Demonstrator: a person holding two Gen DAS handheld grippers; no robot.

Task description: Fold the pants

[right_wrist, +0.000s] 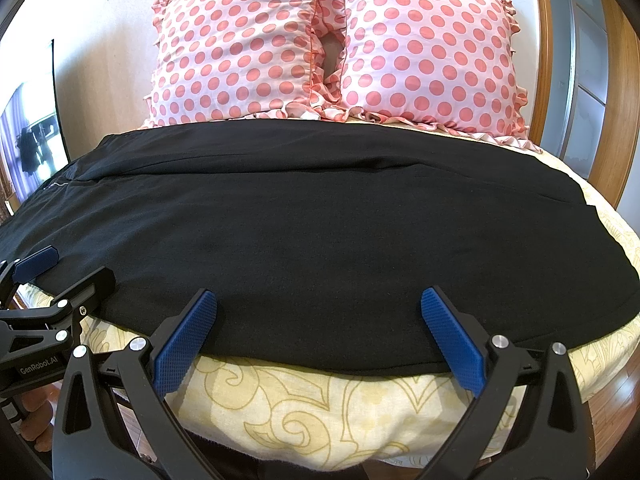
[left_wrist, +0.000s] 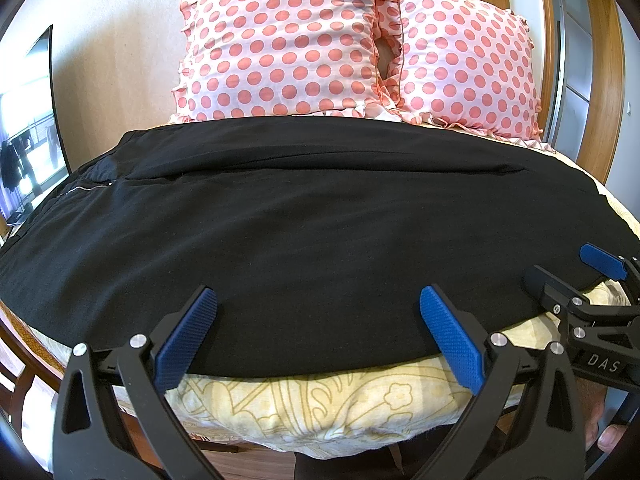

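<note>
Left wrist view. The black pants [left_wrist: 304,232] lie spread flat across the bed [left_wrist: 304,404], lengthwise from left to right, covering most of the yellow patterned bedspread. The cloth is smooth, with one long crease running across the far half. A short metal zipper [left_wrist: 86,188] shows at the far left, where the waist end lies. The near hem runs just above the bedspread's front edge. The left tool [left_wrist: 319,334] hangs over that near edge, its blue pads spread wide apart, pinching nothing. The right tool [left_wrist: 568,276] enters from the right, lying sideways at the pants' near right edge; its fingers stand apart. Two pink dotted pillows [left_wrist: 288,40] lean at the head of the bed.

Right wrist view. The same pants [right_wrist: 320,236] appear, but here the right-hand leg end [right_wrist: 600,264] is visible in full, with bedspread beyond it; the zipper is barely discernible. The right tool [right_wrist: 319,334] is spread wide over the near hem, gripping nothing. The left tool [right_wrist: 64,272] comes in from the left, also apart, at the pants' near left edge.
</note>
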